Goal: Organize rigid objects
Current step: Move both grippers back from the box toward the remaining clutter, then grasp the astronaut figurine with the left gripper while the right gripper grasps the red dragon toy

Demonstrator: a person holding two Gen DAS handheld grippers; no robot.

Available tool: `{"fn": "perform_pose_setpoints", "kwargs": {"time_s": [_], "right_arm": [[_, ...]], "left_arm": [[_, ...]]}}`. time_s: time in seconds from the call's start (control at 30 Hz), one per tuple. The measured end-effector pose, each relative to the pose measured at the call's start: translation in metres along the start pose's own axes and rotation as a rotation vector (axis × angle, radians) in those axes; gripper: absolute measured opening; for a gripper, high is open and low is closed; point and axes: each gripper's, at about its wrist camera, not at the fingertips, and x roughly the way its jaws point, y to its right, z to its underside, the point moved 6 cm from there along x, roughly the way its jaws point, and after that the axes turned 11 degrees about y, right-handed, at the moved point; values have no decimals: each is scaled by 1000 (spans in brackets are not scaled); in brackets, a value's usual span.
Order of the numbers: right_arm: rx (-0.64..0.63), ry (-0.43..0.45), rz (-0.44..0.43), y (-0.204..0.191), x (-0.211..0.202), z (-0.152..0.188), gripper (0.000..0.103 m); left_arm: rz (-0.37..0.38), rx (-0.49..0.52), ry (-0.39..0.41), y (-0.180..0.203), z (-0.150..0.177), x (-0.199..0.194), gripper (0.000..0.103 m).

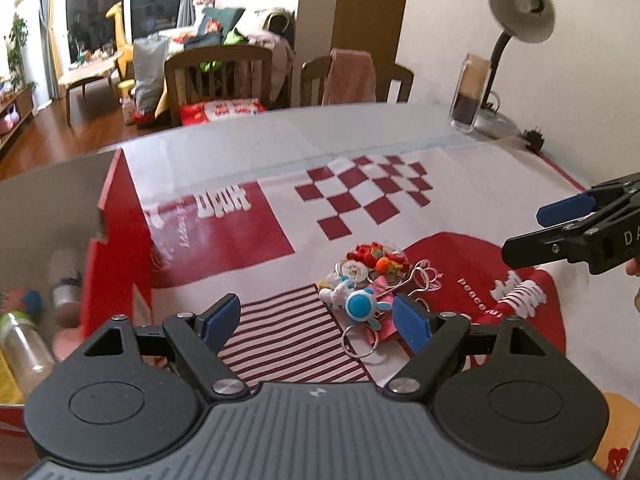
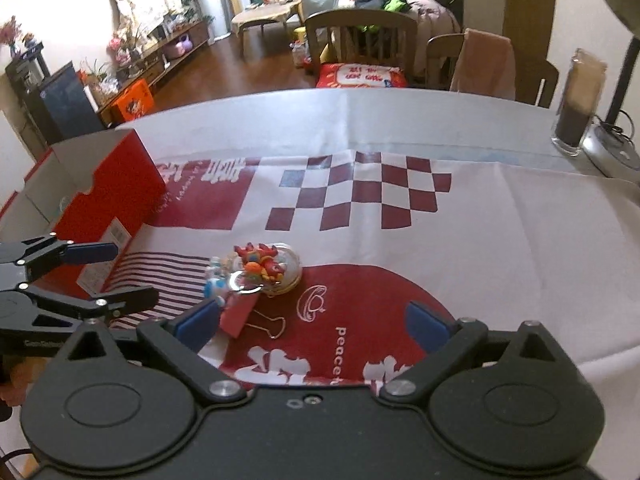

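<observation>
Blue-padded and spread wide, the left hand-held gripper (image 1: 316, 322) hangs just short of the keychain pile (image 1: 370, 284) on the bench (image 1: 480, 184), the right hand-held gripper (image 2: 316, 320) likewise agape and empty. I'd say a pick-up is starting; next, close on one charm and carry it left to the red box (image 2: 116, 196).

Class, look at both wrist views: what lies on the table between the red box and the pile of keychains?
Only bare tablecloth: the striped patch separates the red box from the keychain pile. The right wrist view shows this best.
</observation>
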Motion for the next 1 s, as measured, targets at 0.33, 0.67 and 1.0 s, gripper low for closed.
{"fn": "perform_pose_setpoints", "kwargs": {"time_s": [0.33,0.67,1.0], "right_arm": [[-2,-37,-45,-1,42,-13,90],[23,-101,-103,-23,80,-16,73],[61,-142,-84,-31,99,-16,57]], "left_arm": [[-29,-63,-67,4,8,42,83],[-46,-264,-125,-5,15,65,83],[-52,-321,-118,-8,18,70,72]]}}
